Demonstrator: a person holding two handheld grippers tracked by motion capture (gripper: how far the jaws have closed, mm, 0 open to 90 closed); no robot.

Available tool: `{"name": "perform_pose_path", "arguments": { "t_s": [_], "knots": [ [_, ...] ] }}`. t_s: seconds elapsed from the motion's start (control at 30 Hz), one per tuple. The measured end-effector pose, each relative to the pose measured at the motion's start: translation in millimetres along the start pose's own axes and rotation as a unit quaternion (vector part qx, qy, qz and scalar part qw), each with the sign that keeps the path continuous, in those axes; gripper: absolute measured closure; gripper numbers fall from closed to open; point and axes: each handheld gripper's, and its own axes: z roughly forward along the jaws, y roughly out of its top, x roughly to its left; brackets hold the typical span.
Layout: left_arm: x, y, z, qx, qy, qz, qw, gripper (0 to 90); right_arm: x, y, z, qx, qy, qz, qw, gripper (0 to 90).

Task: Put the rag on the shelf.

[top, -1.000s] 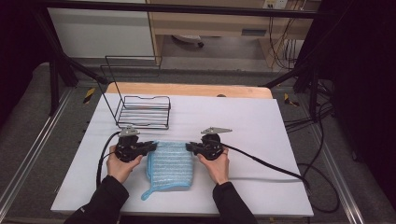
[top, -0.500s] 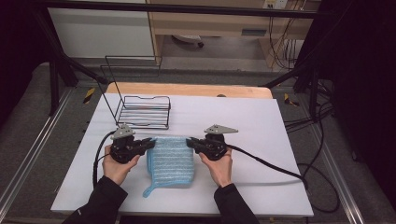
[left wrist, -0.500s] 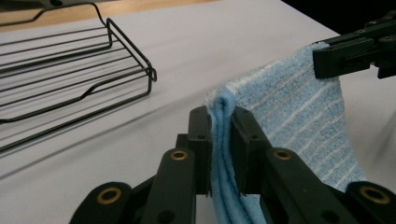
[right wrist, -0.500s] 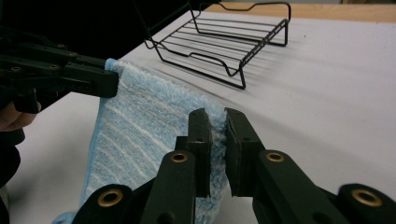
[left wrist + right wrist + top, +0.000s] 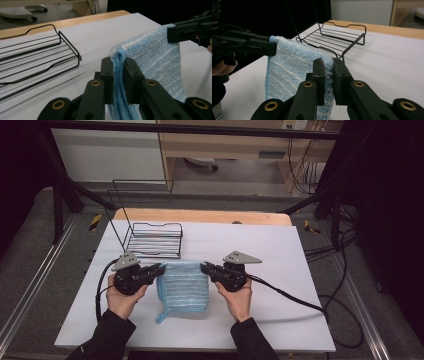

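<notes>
On the one white tabletop [image 5: 300,270] there is one blue striped towel [image 5: 184,287], one black wire rack [image 5: 152,240], and two tools, a left tool [image 5: 159,268] and a right tool [image 5: 204,266], each held in one of two hands, with one cable trailing from each.

The left gripper [image 5: 159,269] and the right gripper [image 5: 204,267] are pointing inward toward each other, level and near one another, each gripped from below by a hand. Both are clamping their jaws tight on folded cloth [image 5: 183,287] corners. Dark-sleeved forearms are reaching in from the near edge, roughly parallel.
</notes>
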Motion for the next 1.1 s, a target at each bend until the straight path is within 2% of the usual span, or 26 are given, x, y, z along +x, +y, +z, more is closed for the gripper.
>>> {"name": "perform_pose_path", "arguments": {
  "t_s": [0.27,0.63,0.87,1.1],
  "knots": [
    [-2.3,9.3,-13.6,-0.029,0.003,0.005,0.9996,79.0,14.2,15.5,-8.9,-0.024,-0.002,-0.03,0.9993,82.0],
    [-0.4,18.0,-28.6,-0.062,0.012,0.005,0.998,79.1,26.5,29.0,-9.5,-0.05,-0.003,-0.049,0.9975,82.0],
    [3.1,24.6,-39.6,-0.086,0.02,0.006,0.9961,79.1,37.3,40.7,-5.7,-0.072,-0.007,-0.064,0.9953,82.2],
    [6.0,31.3,-51.4,-0.114,0.03,0.009,0.993,79.1,47.0,51.2,-3.3,-0.088,-0.007,-0.078,0.993,82.4]
  ]
}}
